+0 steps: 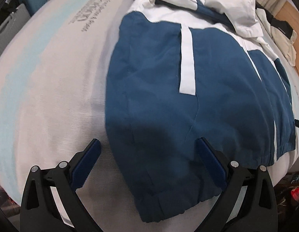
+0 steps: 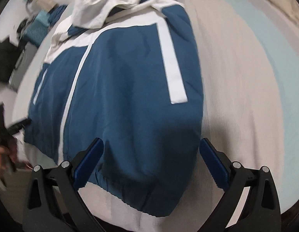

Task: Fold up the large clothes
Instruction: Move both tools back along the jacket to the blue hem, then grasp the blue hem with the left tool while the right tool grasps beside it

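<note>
A blue and white hooded jacket (image 1: pixel 168 89) lies flat on a pale mattress (image 1: pixel 52 100), hood (image 1: pixel 232 5) bunched at the far end, sleeves folded in over the body. My left gripper (image 1: pixel 149 150) hovers open over the jacket's near left corner, with a folded sleeve cuff below it. In the right wrist view the same jacket (image 2: pixel 120 89) fills the middle, and my right gripper (image 2: pixel 151 150) stands open above its elastic hem (image 2: pixel 130 189). Neither gripper holds cloth. The other gripper (image 2: pixel 6 123), held in a hand, shows at the left edge.
Another light and black garment (image 1: pixel 279 31) lies at the mattress's far right. Beyond the mattress stand a teal case (image 2: pixel 36 31) and dark clutter (image 2: pixel 4 58). Bare mattress stretches to the right of the jacket (image 2: pixel 256 96).
</note>
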Action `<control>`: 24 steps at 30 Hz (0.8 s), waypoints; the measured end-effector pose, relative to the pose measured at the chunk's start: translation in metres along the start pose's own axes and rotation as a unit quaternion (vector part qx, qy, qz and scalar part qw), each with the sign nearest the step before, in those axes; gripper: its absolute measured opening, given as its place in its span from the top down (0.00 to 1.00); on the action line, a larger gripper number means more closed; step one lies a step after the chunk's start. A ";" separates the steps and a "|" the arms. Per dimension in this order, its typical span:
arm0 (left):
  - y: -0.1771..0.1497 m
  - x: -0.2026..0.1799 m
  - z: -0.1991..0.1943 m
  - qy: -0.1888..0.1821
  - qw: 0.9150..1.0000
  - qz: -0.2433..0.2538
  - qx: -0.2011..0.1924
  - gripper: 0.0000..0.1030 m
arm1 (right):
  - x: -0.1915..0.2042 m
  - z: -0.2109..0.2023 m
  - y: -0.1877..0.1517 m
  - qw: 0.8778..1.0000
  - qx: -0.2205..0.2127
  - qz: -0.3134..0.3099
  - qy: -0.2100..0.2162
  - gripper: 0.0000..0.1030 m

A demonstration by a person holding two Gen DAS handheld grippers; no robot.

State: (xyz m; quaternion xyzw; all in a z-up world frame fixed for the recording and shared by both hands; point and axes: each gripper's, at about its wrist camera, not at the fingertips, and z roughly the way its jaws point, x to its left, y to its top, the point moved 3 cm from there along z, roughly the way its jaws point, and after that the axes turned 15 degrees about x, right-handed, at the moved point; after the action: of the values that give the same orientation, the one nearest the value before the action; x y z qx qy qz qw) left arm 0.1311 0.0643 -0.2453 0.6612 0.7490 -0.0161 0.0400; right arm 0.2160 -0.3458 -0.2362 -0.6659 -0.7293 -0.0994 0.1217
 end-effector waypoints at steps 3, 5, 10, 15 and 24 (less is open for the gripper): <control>0.003 -0.002 0.004 -0.009 1.000 -0.005 0.000 0.06 | -0.005 0.003 0.004 1.000 0.014 0.016 0.024 0.10; 0.006 -0.003 0.007 -0.013 1.000 -0.007 0.001 0.06 | -0.005 0.008 0.006 1.000 0.023 0.018 0.011 0.10; 0.008 -0.002 0.010 -0.020 1.000 -0.014 0.007 0.06 | -0.001 0.021 0.003 0.999 0.046 0.020 0.016 0.10; 0.006 0.002 0.004 -0.014 1.000 0.005 0.011 0.06 | 0.015 0.021 0.000 0.998 0.042 0.006 0.039 0.25; 0.008 0.013 -0.002 -0.048 0.998 0.014 0.027 0.07 | 0.027 0.021 0.005 0.999 0.036 -0.004 0.039 0.50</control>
State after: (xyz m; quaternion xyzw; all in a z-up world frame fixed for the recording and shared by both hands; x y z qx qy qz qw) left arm 0.1377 0.0781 -0.2446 0.6709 0.7361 -0.0680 0.0582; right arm 0.2176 -0.3129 -0.2476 -0.6540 -0.7294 -0.0994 0.1742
